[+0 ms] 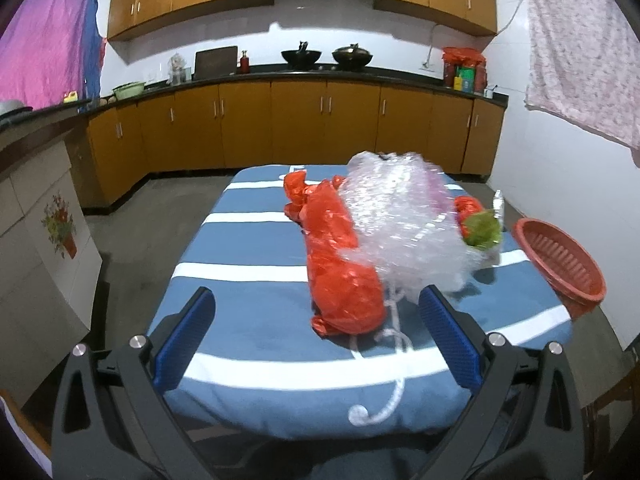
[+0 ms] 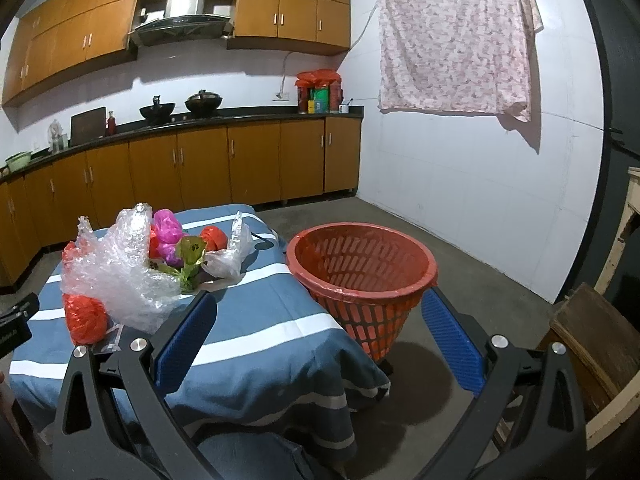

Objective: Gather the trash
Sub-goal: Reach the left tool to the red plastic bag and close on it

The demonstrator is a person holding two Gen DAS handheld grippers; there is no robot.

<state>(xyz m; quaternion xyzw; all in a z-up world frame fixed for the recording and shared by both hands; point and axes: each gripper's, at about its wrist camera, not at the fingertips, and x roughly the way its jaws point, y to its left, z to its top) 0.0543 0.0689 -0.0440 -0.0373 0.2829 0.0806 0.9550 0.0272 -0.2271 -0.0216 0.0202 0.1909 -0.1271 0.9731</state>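
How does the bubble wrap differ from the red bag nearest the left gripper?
The bubble wrap is clear and puffed up high; the red bag is opaque and lies low and elongated. The bubble wrap overlaps the red bag's far side. Both are crumpled plastic on the striped cloth, ungrasped.

Glossy crinkled plastic bag (image 1: 344,268), slatted plastic basket (image 2: 362,272)

I find no legible text, label, brand, number or sign in either of my wrist views. The packages (image 1: 464,70) on the far counter carry coloured printing, but it is too small and blurred to read. The panel (image 1: 60,224) at the left bears only a flower picture, no wording. The green wrapper (image 2: 191,254) among the trash shows dark marks I cannot make out as letters. The dark device (image 2: 14,326) at the left edge of my right view has faint print, unreadable.
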